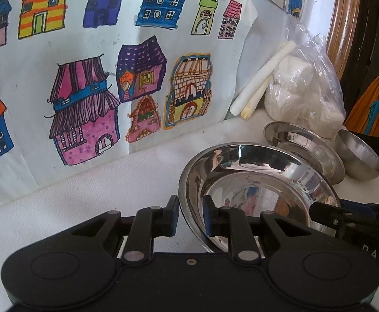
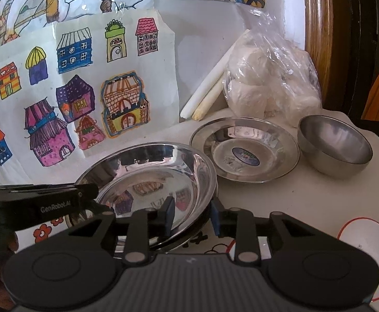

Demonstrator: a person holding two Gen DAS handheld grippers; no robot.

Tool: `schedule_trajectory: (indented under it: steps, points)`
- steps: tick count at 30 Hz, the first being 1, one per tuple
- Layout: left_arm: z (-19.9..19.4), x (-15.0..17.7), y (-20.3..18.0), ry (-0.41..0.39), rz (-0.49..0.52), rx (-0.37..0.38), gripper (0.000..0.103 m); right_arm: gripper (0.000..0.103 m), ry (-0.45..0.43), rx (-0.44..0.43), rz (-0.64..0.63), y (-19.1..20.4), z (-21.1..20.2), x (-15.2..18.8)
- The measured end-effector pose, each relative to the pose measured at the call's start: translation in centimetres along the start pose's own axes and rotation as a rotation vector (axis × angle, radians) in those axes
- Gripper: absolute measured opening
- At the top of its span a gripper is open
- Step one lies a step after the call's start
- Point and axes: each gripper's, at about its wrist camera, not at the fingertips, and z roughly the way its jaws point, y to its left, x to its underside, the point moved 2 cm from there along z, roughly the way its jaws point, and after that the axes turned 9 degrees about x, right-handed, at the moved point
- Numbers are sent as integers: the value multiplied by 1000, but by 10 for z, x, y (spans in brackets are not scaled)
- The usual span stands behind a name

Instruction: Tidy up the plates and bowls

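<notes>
A large steel plate (image 1: pixel 257 182) is held tilted above the white table. My left gripper (image 1: pixel 190 215) straddles its left rim, one finger outside and one inside. My right gripper (image 2: pixel 192 217) straddles its right rim (image 2: pixel 210 182) the same way. Both sets of jaws stand around the thin rim with a gap showing, so I cannot tell whether they pinch it. A smaller steel plate (image 2: pixel 244 150) with a sticker lies behind, and a small steel bowl (image 2: pixel 335 145) stands to its right. Both also show in the left wrist view: the plate (image 1: pixel 303 148) and the bowl (image 1: pixel 359 156).
A clear plastic bag of white lumps (image 2: pixel 270 83) and two white rolled sticks (image 2: pixel 207 91) lean against the wall at the back. Children's house drawings (image 1: pixel 85 78) cover the wall. A white plate with a red rim (image 2: pixel 366 254) lies at the front right. A wooden frame (image 2: pixel 316 26) stands on the right.
</notes>
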Motion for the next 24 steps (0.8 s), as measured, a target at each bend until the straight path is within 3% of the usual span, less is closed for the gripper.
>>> schedule_trajectory:
  steps: [3, 9, 11, 15, 17, 20, 24]
  points:
    - [-3, -1, 0, -9, 1, -2, 21, 40, -7, 8, -4, 0, 0, 1]
    - [-10, -5, -3, -30, 8, -5, 37, 57, -42, 1, 8, -3, -10, -3]
    - [-14, -6, -5, -41, 11, -10, 54, 67, -54, -2, 20, -7, -14, -4]
    - [-22, -12, -10, -78, 32, -22, 81, 77, -70, 0, 47, -21, -21, -4]
    - [-24, -17, -14, -95, 49, -18, 103, 90, -79, 4, 65, -30, -24, -4]
    - [-26, -27, -21, -127, 70, -5, 102, 103, -93, 5, 93, -46, -26, -4]
    - [-18, -50, -33, -137, 117, 50, 102, 103, -80, 9, 109, -68, -24, -10]
